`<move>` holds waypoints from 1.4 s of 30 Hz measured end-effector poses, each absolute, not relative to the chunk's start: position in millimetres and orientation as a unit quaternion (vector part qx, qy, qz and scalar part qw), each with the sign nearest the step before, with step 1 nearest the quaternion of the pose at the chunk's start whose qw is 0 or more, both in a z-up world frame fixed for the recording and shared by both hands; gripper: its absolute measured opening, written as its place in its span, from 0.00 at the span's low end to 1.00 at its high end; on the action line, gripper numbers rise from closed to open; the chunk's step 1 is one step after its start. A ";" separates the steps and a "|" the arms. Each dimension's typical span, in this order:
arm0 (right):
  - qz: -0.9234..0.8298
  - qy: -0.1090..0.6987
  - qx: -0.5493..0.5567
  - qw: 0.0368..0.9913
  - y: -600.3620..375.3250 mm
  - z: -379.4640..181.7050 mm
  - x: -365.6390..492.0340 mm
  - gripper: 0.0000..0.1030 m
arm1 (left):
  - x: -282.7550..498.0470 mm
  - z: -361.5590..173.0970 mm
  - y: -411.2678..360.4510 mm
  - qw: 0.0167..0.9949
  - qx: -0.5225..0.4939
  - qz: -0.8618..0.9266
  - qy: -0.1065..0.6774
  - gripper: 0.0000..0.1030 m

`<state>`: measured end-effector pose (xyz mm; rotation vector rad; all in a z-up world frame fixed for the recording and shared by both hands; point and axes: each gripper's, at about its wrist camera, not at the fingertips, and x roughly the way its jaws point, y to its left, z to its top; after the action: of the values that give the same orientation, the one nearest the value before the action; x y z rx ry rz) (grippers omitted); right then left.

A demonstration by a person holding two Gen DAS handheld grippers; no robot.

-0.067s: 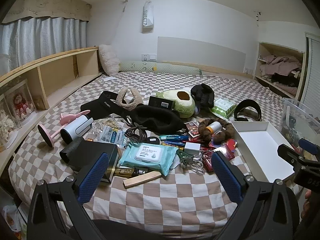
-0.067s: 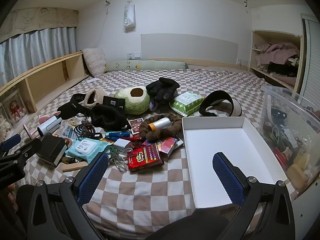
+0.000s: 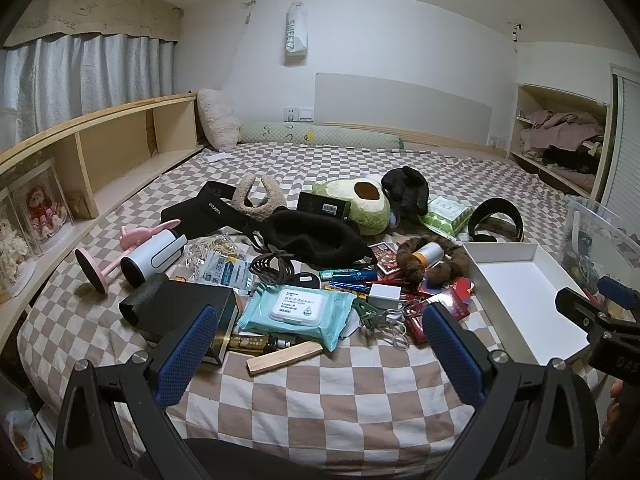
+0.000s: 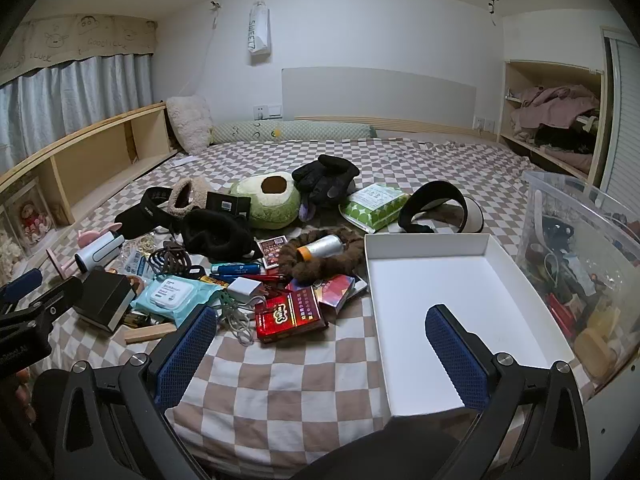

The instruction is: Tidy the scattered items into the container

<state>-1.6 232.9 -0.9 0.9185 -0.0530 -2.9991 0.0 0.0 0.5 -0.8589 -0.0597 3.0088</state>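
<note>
**What everything looked made of**

My left gripper (image 3: 316, 344) and right gripper (image 4: 322, 344) wore rough, dimpled blue pads on matt black plastic arms. The bedsheet (image 4: 304, 396) was soft checked cloth. The white tray (image 4: 448, 288) looked like smooth matt card. The wet-wipes pack (image 3: 298, 312) was glossy plastic film, the red box (image 4: 289, 314) shiny, the stick (image 3: 285, 357) bare wood, the avocado toy (image 3: 362, 206) plush

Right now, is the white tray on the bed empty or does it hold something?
Empty. The white tray shows only its bare white floor in both views; every scattered item lies outside it.
</note>
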 end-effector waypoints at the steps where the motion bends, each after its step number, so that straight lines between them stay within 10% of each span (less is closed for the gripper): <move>1: -0.956 -0.017 0.293 0.002 233.1 -0.7 -1.8 1.00 | 0.2 0.9 -0.2 0.006 -0.274 0.962 -0.019 1.00; 42: -0.954 -0.011 0.298 0.002 232.6 -0.4 -6.3 1.00 | -0.8 -0.4 -1.0 0.003 -0.282 0.959 -0.006 1.00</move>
<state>-6.3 232.6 -0.4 0.9362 -0.0350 -2.9947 -0.8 -1.0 -0.4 -0.8843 -0.0185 3.0080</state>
